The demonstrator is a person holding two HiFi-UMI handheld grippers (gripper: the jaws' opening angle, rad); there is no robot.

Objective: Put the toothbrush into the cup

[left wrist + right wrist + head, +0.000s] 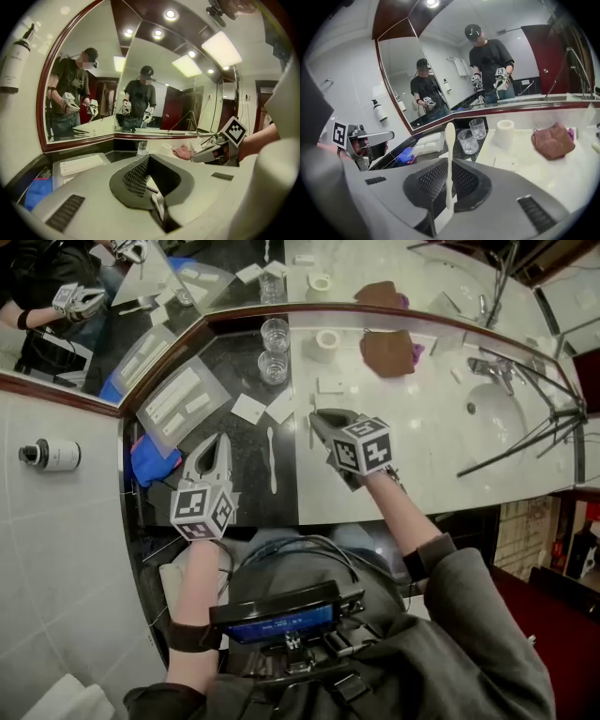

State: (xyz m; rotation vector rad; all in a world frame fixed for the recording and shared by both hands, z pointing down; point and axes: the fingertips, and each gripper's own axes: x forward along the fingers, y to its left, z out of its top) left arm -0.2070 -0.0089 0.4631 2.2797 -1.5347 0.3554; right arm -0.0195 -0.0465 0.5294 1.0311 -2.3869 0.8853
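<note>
My right gripper [449,190] is shut on the lower end of a white toothbrush [449,154], which stands upright between its jaws. In the head view this gripper [320,420] hovers at the seam between the dark and pale counter, with the toothbrush [311,430] as a thin white line at its left side. Two clear glass cups [273,367] [275,334] stand ahead of it by the mirror; the nearer cup [468,141] is just beyond the brush head. My left gripper [217,444] is shut and empty over the dark counter, to the left.
A slim white stick [272,460] lies on the dark counter between the grippers. A tray of white packets [178,399] and a blue cloth [150,460] are at left. A paper roll [326,340], brown cloth [387,352], sink [497,413] and faucet [487,367] are at right.
</note>
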